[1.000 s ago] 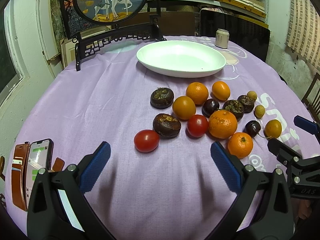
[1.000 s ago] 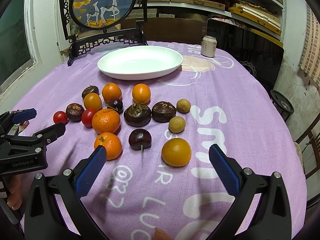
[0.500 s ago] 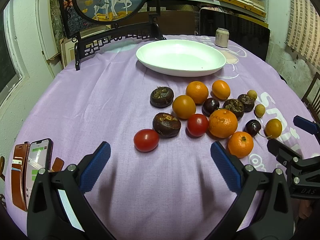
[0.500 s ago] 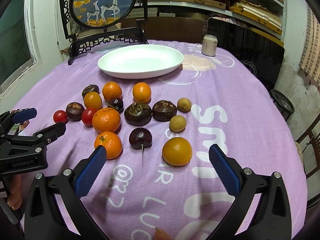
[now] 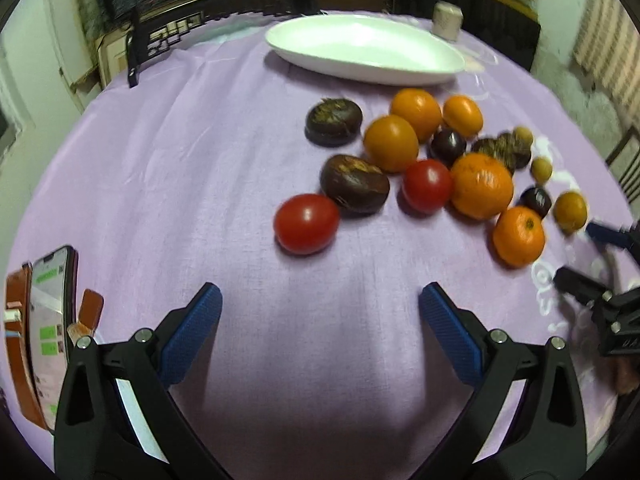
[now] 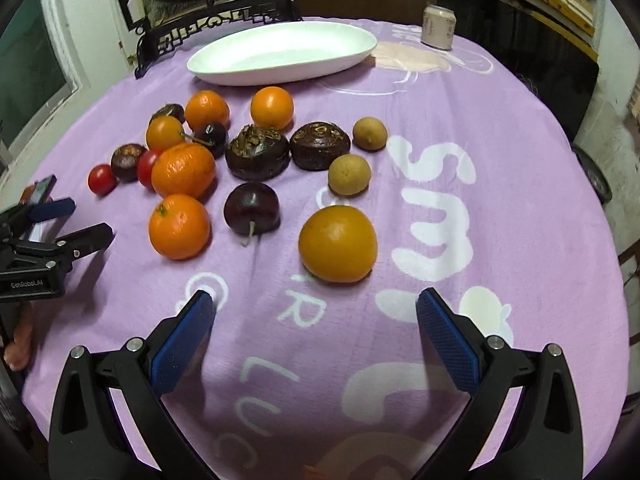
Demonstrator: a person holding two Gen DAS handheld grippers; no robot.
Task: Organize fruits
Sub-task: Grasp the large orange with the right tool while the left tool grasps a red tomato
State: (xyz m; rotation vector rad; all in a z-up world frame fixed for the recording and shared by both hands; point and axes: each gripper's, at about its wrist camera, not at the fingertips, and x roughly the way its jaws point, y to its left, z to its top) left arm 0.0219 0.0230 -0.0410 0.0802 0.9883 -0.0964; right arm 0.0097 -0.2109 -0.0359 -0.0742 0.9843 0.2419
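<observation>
In the left wrist view, the left gripper is hovering at the bottom of the frame with its jaws spread wide and holding nothing. Just above them, at the centre, a red tomato is lying on the purple worktop, its long axis running roughly left to right across the frame. The rest of the fruits are clustering in the centre right, a dark chestnut-like fruit touching the tomato's upper right. The white plate is sitting in the upper centre with nothing in it, its long axis running from upper left to lower right. A phone is lying at the lower left edge.

In the right wrist view, the right gripper is sitting low in the frame, jaws also wide and bare. A large orange is lying just above them, close to round, with no clear axis. A dark cherry to its left is pointing its stem toward the bottom of the frame. The plate is lying in the upper centre, long axis rising toward the right.

Judging by the bare plate and the scattered fruit, the sorting is only beginning; every piece is waiting to be moved.
</observation>
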